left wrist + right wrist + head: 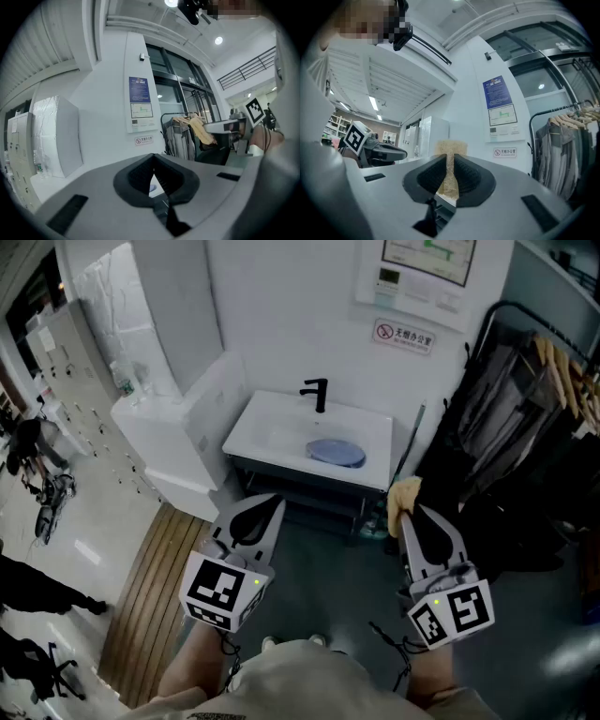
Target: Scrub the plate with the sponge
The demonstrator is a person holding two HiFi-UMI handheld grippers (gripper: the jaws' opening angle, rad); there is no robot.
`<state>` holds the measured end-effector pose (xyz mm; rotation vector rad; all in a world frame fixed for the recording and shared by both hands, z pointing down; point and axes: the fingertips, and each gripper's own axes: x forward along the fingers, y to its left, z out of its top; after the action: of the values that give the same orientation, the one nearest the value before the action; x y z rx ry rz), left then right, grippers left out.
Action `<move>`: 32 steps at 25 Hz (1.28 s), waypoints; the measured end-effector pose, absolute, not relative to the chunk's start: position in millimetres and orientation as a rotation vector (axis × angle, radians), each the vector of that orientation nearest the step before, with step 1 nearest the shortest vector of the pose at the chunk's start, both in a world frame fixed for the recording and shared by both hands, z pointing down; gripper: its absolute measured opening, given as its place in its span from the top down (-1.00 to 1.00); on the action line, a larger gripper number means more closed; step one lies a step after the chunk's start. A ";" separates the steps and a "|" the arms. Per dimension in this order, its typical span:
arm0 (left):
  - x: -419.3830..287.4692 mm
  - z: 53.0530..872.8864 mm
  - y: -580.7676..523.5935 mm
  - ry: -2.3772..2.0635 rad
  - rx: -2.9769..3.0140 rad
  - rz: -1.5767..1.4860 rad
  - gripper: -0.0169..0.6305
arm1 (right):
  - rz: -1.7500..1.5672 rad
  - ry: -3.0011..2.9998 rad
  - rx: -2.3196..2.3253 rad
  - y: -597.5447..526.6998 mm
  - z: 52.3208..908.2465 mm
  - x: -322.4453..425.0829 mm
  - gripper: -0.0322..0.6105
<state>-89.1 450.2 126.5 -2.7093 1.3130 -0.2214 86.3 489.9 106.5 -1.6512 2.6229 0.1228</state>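
Note:
A blue plate (336,453) lies in the white sink (272,424) below a black faucet (317,393), some way ahead of both grippers. My right gripper (410,510) is shut on a tan sponge (404,498), whose top sticks out past the jaw tips. In the right gripper view the sponge (450,161) is squeezed thin between the black pads. My left gripper (261,508) is shut with nothing in it; its pads (140,177) meet at the tips. Both grippers hover at floor side, short of the sink's front edge.
A white cabinet (159,442) stands left of the sink. A clothes rack with hanging garments (534,427) fills the right side. A no-smoking sign (403,336) hangs on the wall behind. Wooden decking (155,587) lies to the lower left.

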 end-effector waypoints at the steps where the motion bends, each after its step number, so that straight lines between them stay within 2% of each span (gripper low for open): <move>1: -86.5 127.2 450.6 1.315 -2.709 -0.224 0.93 | 0.121 2.623 -1.654 490.0 106.8 91.0 0.72; 19: -43.3 150.8 436.6 1.354 -2.697 -0.269 0.93 | 0.055 2.644 -1.613 476.6 142.6 136.9 0.72; 32: -44.1 182.9 308.5 1.287 -2.755 -0.266 0.93 | 0.036 2.694 -1.668 347.5 178.2 121.4 0.72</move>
<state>-44.1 308.5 182.9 -2.7554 1.2872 -0.2661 121.4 347.5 178.2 -1.6678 2.6943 0.0361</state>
